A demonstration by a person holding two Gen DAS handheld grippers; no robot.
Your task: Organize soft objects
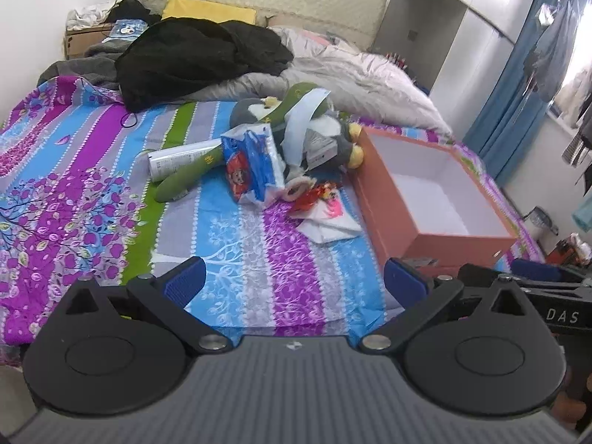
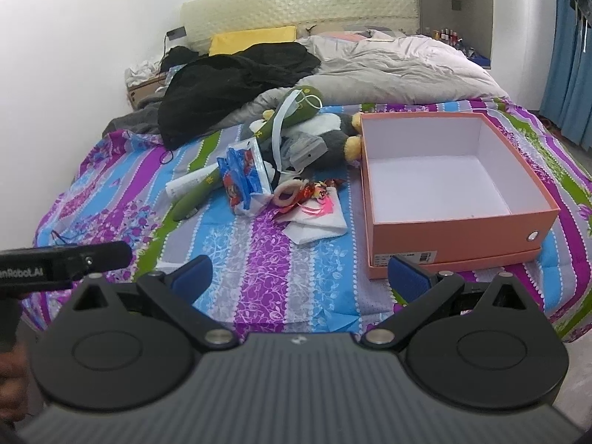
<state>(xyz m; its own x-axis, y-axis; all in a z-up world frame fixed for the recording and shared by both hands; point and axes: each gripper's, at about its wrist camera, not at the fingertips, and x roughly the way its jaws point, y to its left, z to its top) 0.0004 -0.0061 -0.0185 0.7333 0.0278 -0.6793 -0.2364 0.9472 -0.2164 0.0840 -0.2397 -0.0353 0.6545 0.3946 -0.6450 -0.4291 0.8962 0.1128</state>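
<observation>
Left gripper (image 1: 294,281): jaws spread wide, nothing between the blue pads, held above the near edge of the bed.
Right gripper (image 2: 299,277): likewise spread and empty, above the near edge of the bed, its right pad in front of the box's near wall.
Bedsheet (image 2: 266,259): one, striped in purple, blue, green and grey with leaf prints.
Box (image 2: 458,227): one, salmon-orange outside, white inside, open, nothing in it, just right of the pile.
Pile: mid-bed, left of the box, things overlapping.
Penguin plush (image 2: 329,137): one, grey and white with yellow feet, lying against the box's far-left corner.
Green plush (image 1: 192,175): one, long, dark green with yellow marks, crossing the pile.
Tissue pack (image 1: 251,164): one, blue with a red cartoon face.
White tube (image 1: 177,159): one, beside the green plush.
Face mask (image 1: 303,118): one, pale blue, draped over the plush toys.
White cloth (image 2: 318,222): one, folded, with pink and red trinkets on top.
Black garment (image 1: 196,59): one heap, farther back.
Duvet (image 2: 399,70): one, grey-white, rumpled by the headboard.
</observation>
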